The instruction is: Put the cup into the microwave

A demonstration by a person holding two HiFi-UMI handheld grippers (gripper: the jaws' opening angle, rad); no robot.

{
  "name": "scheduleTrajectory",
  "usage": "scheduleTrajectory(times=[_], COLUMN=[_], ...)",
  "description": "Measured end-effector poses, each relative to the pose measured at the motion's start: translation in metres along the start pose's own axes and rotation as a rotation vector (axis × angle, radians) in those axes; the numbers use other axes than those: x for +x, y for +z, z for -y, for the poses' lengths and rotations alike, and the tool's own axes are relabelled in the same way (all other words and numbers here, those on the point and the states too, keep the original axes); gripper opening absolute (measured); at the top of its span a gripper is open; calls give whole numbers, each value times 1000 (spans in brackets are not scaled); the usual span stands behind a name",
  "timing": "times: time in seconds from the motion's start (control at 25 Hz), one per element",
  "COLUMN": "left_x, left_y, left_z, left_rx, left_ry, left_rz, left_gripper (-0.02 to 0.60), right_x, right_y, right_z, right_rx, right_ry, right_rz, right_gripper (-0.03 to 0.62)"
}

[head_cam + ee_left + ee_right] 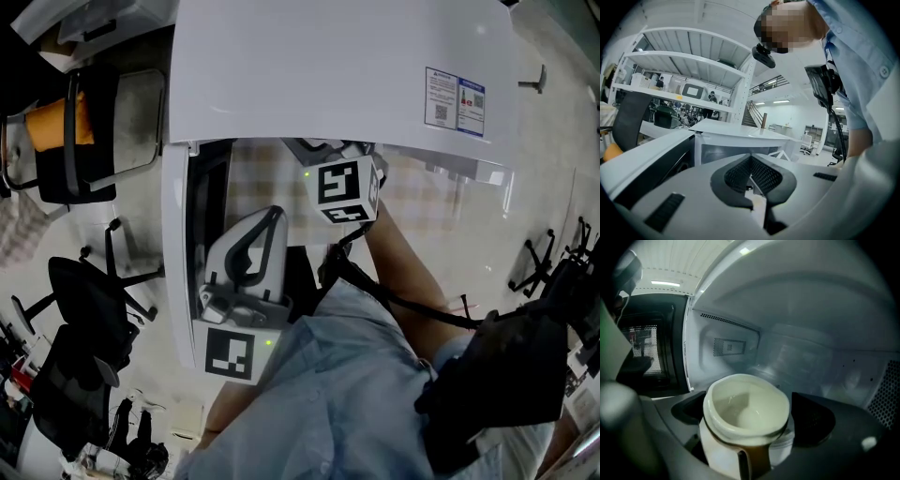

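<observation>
Between the right tongs (pixel 750 412) sat the cup (pixel 740 441), upright, mouth up, its handle turned back toward the camera. Both jaws pressed its sides, so that grip was closed on it. Cup and tongs were inside the microwave (pixel 337 75), with the open door (pixel 647 352) off to the left and the back wall (pixel 801 352) beyond.

As I judged it, the coming move turned on what lay straight below. The cup's long axis stood vertical over the floor of the cavity, but the tongs' own body hid the base, so I could not tell whether it touched down or hung above. Lowering and then letting go looked like all that was left.

My left tongs (pixel 751 161) were closed on nothing, pads meeting, outside by the door and farther from the cup than the right.

From the head view the microwave's white top covered the cup entirely; only the right marker cube (pixel 342 192) showed at the opening. The left gripper view gave just the outer shell and shelving (pixel 684 61) far behind.
</observation>
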State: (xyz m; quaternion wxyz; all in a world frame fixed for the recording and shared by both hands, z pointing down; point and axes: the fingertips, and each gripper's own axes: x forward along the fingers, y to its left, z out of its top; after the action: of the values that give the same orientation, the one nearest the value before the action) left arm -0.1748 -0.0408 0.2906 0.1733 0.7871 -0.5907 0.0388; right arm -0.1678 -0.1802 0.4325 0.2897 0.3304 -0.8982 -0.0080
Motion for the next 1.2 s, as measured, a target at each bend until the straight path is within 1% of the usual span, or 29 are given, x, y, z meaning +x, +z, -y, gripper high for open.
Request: scheduleTrajectory(times=[0.28,0.48,0.68,0.8,0.92,0.96,1.0,1.04,1.12,1.2], left_x=[1,2,-1,-4,-2,-1,1,2,6,12], left_y=[0,-1,-3,-4,-8,-10,-12,-13,-16,-21], left_z=[9,9,13,19,26,28,30,32,34,34], left_rx=[21,39,57,72,89,95,100,105,117,137], left_ry=[-7,4,8,9,2,-2,-7,-11,-17,-19], left_rz=[13,21,24,35,39,37,37,37,36,26], left_gripper=[5,5,5,5,5,5,5,5,5,5], right_x=[-17,-32,-61,-84,-109,-118,-126,-133,-142,-144], right_y=[-4,-3,-2,-3,-1,0,1,1,1,-3], right_z=[1,0,-3,-7,-16,-20,-22,-23,-26,-29], right_rx=[0,-7,12,33,98,116,125,130,154,185], right_ry=[-2,-9,-28,-23,9,15,14,7,-4,-7], right_rz=[5,16,38,52,74,84,94,104,117,108], right_gripper=[555,554,554,552,551,538,517,469,338,169])
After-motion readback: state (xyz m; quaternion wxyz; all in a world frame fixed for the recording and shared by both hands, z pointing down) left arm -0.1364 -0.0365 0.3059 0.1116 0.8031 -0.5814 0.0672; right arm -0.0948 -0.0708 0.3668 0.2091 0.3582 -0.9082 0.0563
